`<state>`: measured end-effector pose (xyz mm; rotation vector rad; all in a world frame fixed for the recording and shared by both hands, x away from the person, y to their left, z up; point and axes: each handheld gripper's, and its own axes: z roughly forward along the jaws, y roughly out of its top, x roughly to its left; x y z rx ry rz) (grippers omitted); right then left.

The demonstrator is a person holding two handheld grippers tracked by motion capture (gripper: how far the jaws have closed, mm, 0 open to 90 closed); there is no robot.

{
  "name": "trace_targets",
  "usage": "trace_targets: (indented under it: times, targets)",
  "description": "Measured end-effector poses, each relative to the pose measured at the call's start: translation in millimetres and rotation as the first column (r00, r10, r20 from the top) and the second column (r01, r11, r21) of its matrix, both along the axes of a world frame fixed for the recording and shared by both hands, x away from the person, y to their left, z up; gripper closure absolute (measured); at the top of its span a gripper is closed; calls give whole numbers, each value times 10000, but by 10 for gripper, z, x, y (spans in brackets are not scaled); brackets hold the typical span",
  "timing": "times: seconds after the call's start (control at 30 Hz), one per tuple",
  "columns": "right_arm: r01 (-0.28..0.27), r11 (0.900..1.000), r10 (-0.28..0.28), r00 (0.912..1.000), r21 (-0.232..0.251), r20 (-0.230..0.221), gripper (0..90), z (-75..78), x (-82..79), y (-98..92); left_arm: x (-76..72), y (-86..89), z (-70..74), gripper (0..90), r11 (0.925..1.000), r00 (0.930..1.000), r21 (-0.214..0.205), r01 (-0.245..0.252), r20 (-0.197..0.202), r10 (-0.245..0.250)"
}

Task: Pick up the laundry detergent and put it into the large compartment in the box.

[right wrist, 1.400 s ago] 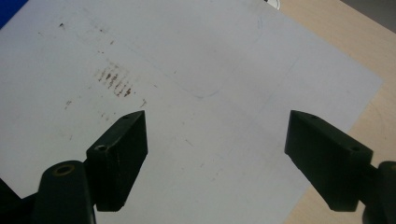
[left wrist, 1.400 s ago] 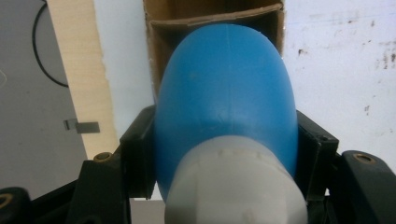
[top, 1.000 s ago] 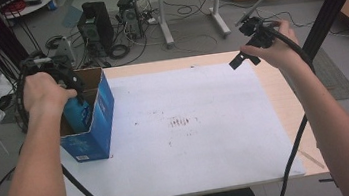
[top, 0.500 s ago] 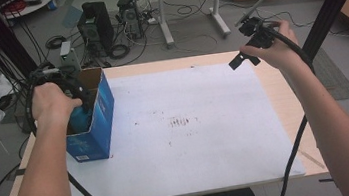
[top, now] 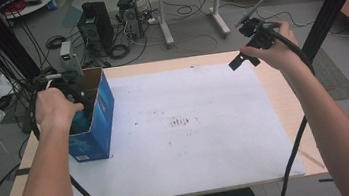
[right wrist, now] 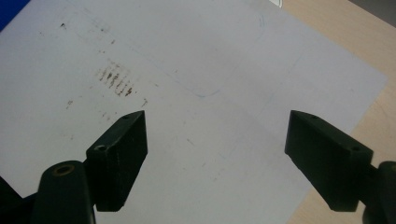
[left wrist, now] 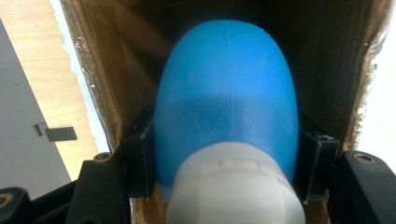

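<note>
Blue plastic bottle [left wrist: 226, 93], white cap toward the camera, is pinched between the jaws of the left gripper [top: 69, 98], hanging nose-down inside the blue cardboard box [top: 95, 120] at the table's [top: 272, 86] left edge. Tight fit in there: brown box walls close on both sides in the left gripper view. Risk no. 1, I'd say: the bottle's rounded and slick, pads only catch its sides near the cap, so a knock vs. the wall could twist it loose. Risk no. 2: the box is light and tall, sits right by the table edge; a sideways drag by the hand could tip it or shove it off. Across the white sheet [top: 191, 126], w/ its brown smudges, nothing in the way. Far right, right gripper [top: 247, 51] is held up in the air, jaws spread wide, holding nothing, so it isn't steadying that box.
</note>
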<state>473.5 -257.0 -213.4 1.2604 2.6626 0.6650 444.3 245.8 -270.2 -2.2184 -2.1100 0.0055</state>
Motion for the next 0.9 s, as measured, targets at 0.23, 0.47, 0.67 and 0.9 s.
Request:
trace_targets:
  times: [0.23, 0.47, 0.67, 0.9]
  targets:
    - [-20, 10000, 20, 10000, -11, -53, 210, -15, -1, 10, -13, 35, -43, 381, 9999, 10000, -141, -74, 46, 75]
    - [-18, 10000, 18, 10000, 6, -39, 210, -16, -5, 18, -25, 34, -54, 380, 9998, 9999, -149, -93, -94, 91]
    - [-34, 10000, 34, 10000, 5, -47, 210, -15, -10, 21, -26, 37, -57, 378, 9998, 9999, -197, -95, -92, 93]
    - [13, 10000, -13, 10000, 41, -57, 209, -14, -16, -1, -25, 32, -56, 377, 9998, 9999, -178, -79, -112, 77]
